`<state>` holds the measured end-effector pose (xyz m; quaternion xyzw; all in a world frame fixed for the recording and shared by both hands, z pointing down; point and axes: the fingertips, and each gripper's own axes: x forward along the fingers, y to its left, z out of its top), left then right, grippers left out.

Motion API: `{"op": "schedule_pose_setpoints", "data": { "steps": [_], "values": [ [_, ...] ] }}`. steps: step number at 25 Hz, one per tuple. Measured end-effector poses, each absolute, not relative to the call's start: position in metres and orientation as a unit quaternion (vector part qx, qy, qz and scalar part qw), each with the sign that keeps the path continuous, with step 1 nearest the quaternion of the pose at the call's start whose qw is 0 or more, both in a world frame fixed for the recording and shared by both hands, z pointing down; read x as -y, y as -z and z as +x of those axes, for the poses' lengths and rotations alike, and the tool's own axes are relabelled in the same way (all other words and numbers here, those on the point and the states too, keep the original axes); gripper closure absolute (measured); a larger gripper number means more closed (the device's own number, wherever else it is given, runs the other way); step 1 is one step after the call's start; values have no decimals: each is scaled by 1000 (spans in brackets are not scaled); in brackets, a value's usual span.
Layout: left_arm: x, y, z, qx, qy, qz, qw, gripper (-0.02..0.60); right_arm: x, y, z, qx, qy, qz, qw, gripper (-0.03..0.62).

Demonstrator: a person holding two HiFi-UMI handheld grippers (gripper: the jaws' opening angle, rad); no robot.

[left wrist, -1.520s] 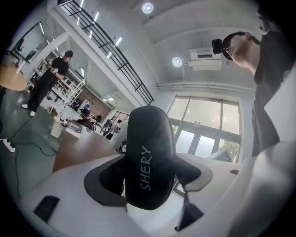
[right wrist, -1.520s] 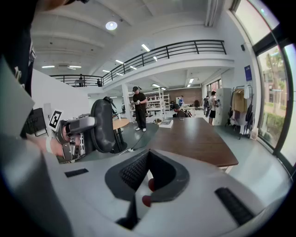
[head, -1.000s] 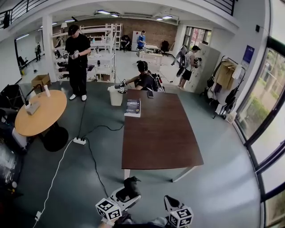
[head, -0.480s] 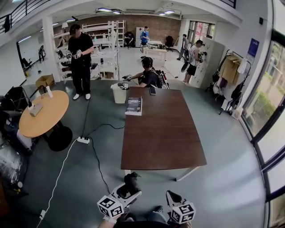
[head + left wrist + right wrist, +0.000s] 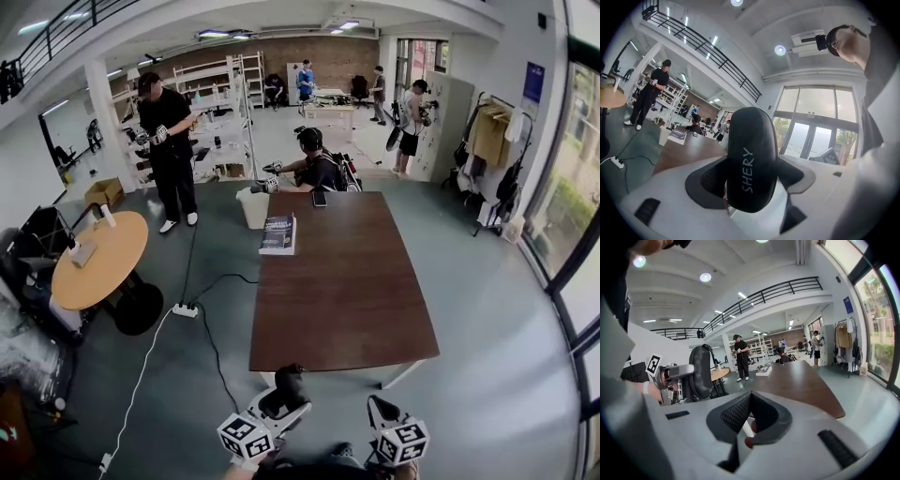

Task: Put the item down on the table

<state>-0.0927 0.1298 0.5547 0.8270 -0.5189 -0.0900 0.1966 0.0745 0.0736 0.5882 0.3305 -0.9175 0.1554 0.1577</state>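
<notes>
The left gripper (image 5: 277,405) is clenched on the item (image 5: 287,382), a black oval case that stands upright between its jaws. In the left gripper view the item (image 5: 752,154) fills the middle of the frame, with pale lettering running up its face and a jaw pad pressed to each side. The gripper points upward there, with ceiling and windows behind it.

In the head view the item sits at 6 o'clock, just short of the near left corner of the table (image 5: 347,300) and not resting on it. The right gripper (image 5: 382,417) is just beside it at 3 o'clock. Its jaws are closed together on nothing, and the dark pads meet at their tips in the right gripper view (image 5: 749,401). That view also shows the left gripper at 9 o'clock, holding the item (image 5: 697,372) in the air.

The table runs off toward 12 o'clock. A book (image 5: 278,234) lies at its far left edge, at about 11 o'clock, and a phone (image 5: 319,198) lies near the far end. A person (image 5: 317,169) sits just past that end. A round table (image 5: 98,261) stands well apart at 10 o'clock, and another person (image 5: 169,141) stands beyond it. A power strip (image 5: 185,308) lies on the floor (image 5: 487,375) between the two tables
</notes>
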Motion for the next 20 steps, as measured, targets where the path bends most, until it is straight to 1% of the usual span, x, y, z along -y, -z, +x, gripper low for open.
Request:
{"op": "schedule_pose_setpoints", "data": {
  "steps": [6,20],
  "values": [
    [-99,-549,-62,517,75,830,197,250,-33,-592,114,913,-175,342,138,609],
    [-53,-554,12,522,52,828,197,250,17,-608,173,919,-186,320,137,609]
  ]
}}
